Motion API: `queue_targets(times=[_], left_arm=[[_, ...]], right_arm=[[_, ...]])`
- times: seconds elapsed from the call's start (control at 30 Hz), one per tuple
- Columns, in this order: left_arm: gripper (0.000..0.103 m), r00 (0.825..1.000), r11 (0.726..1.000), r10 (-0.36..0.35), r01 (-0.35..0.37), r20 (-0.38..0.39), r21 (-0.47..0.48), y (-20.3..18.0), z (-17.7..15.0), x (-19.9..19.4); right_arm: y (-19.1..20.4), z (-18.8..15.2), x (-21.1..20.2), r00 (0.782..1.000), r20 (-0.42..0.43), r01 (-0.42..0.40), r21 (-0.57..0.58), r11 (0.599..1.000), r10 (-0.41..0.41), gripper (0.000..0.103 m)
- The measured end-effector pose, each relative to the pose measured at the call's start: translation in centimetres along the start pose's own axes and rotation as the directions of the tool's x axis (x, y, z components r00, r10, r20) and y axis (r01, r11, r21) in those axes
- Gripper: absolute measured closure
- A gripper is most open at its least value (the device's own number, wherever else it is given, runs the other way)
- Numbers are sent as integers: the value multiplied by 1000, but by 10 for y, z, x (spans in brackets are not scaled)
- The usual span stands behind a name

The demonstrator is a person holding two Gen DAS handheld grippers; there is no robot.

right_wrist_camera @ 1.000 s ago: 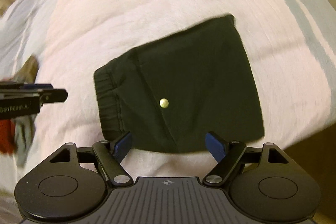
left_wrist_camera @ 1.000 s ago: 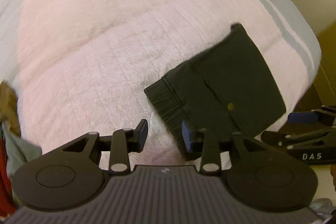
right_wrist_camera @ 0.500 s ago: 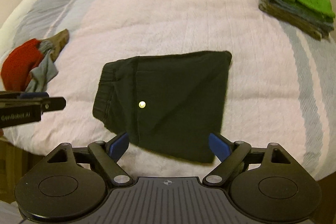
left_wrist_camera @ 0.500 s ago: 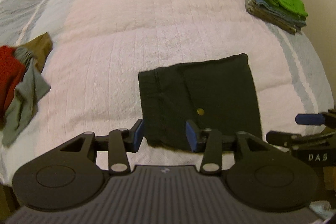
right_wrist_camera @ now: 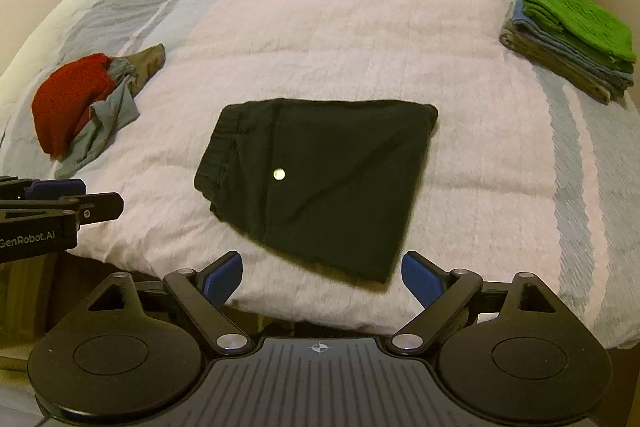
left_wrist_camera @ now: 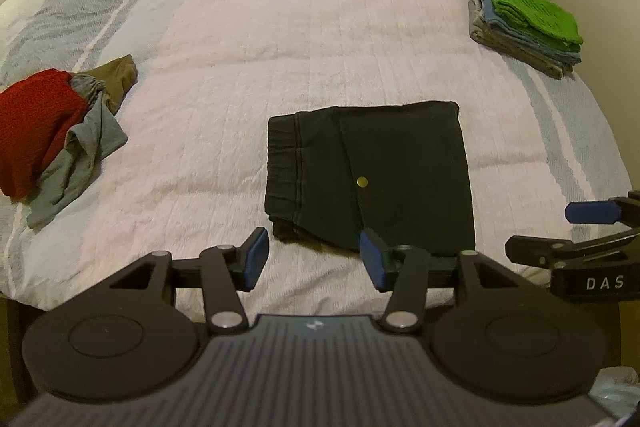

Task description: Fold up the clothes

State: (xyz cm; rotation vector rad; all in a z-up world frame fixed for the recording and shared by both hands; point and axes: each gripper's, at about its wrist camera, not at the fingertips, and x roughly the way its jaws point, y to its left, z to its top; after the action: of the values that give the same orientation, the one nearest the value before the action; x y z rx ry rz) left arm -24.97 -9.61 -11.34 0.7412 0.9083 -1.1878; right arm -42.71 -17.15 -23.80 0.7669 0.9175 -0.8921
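the black shorts (left_wrist_camera: 368, 179) lie folded into a compact rectangle near the front edge of the bed (left_wrist_camera: 320, 27), waistband to the left, a small brass snap (left_wrist_camera: 362, 181) showing on the pocket flap. the edges look fairly square and flat, so this garment reads as finished, or needing at most a last tidy before it is moved.

both tools hang just off the near edge of the shorts and touch nothing. the left tongs (left_wrist_camera: 316, 259) stand apart with a moderate gap, empty, the blue pads (left_wrist_camera: 256, 257) clear of the cloth. the right tongs (right_wrist_camera: 320, 275) are spread wider, also empty, with the near corner of the shorts between and just beyond the fingertips.

further out, a stack of folded clothes (left_wrist_camera: 524, 23) sits at the far right edge of the bed, green on top, blue and grey beneath: that much of the job looks done. at the left edge lies an unfolded heap (left_wrist_camera: 60, 131), a red piece, a grey piece and an olive one tangled together, so at least three garments appear left.

my judgement is that the task is past halfway. what remains, likely, is carrying the black shorts to the stack, then working through the heap one piece at a time.
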Motion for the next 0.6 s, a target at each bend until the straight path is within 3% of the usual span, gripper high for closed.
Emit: queue_targets(times=[0.6], left_arm=[[54, 1000, 1000, 8, -7, -24, 17, -30, -22, -3]], right_arm=[[-15, -21, -8, 1000, -15, 3, 8, 1000, -3, 13]])
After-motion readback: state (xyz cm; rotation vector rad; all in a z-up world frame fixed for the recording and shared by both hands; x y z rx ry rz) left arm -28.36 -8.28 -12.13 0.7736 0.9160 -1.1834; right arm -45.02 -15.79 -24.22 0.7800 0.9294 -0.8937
